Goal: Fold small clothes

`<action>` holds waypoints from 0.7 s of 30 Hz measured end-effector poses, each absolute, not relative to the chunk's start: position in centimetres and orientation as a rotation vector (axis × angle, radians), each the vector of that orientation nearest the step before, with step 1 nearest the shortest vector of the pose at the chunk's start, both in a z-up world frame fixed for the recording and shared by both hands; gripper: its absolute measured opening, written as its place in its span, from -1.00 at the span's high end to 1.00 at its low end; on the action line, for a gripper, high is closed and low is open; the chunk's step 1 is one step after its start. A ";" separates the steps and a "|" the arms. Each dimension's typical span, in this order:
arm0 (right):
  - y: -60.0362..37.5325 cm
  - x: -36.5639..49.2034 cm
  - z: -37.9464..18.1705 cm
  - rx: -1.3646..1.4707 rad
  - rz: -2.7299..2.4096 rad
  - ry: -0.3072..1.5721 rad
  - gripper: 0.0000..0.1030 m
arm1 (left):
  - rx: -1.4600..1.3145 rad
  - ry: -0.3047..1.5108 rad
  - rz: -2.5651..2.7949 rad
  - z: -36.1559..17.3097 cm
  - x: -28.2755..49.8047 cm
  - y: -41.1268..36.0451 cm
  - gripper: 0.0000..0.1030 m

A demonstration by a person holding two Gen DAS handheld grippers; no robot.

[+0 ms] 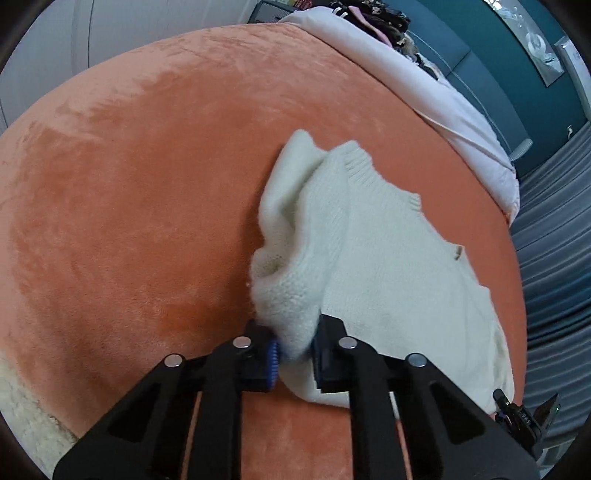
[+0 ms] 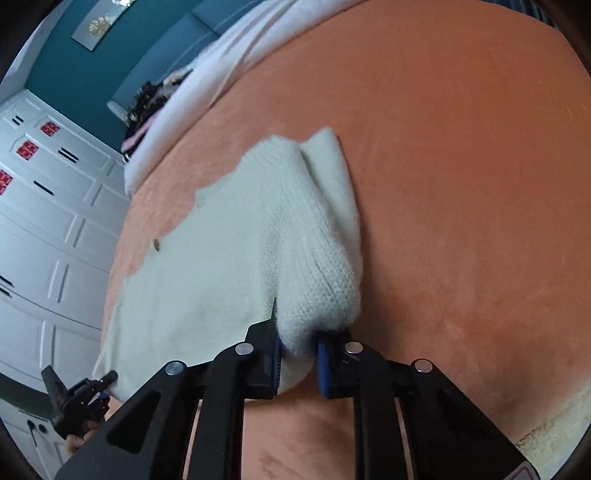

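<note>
A: Cream knitted sweater (image 1: 373, 236) lying on orange plush bedcover (image 1: 129, 206), spread mostly flat. Near hem bunched and pinched at two places.

B: Left gripper (image 1: 295, 350)?

A: Pressed onto a thick wad of knit at its end of the hem; blue pads (image 1: 272, 353) sunk into the fabric. Right gripper (image 2: 299, 354) likewise clamped on a wad at the opposite end. Each tool also visible at the edge of the other's view, at the far corner of the hem.

B: Progress?

A: Judged early. One side already turned over onto the body, forming a long raised roll along the sweater's length (image 2: 325, 221). Ribbed cuff or hem edge (image 1: 360, 168) showing at the far end. No compact folded shape yet. Left to do, probably: carry the held hem toward the far end, then flatten and square up.

B: Surroundings?

A: Pale pink quilt (image 1: 436, 96) heaped along the far edge of the bed, dark patterned clothes pile (image 1: 384, 18) behind it. Teal wall (image 2: 70, 70), white panelled wardrobe (image 2: 55, 229). Fluffy cream fabric (image 1: 26, 406) at the near edge.

B: Obstructions?

A: None on the cover around the sweater. Quilt well apart from the far cuff. Possible snag: thick roll slipping loose when lifted.
</note>
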State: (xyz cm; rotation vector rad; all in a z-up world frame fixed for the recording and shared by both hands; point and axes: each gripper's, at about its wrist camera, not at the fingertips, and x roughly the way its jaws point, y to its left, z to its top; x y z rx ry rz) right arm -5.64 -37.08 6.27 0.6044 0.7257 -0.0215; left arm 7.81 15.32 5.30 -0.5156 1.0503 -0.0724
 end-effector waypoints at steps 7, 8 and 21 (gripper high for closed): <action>-37.4 -5.0 1.7 0.469 -0.075 0.884 0.66 | -0.412 1.130 -0.008 2.1 6.6 15.5 0.66; -37.5 -5.5 2.2 0.493 -0.081 0.863 0.64 | -0.412 1.111 0.001 2.2 6.3 15.5 0.64; -20.7 4.5 9.7 0.265 0.249 0.720 0.57 | -0.254 0.966 -0.221 8.7 12.3 3.3 0.34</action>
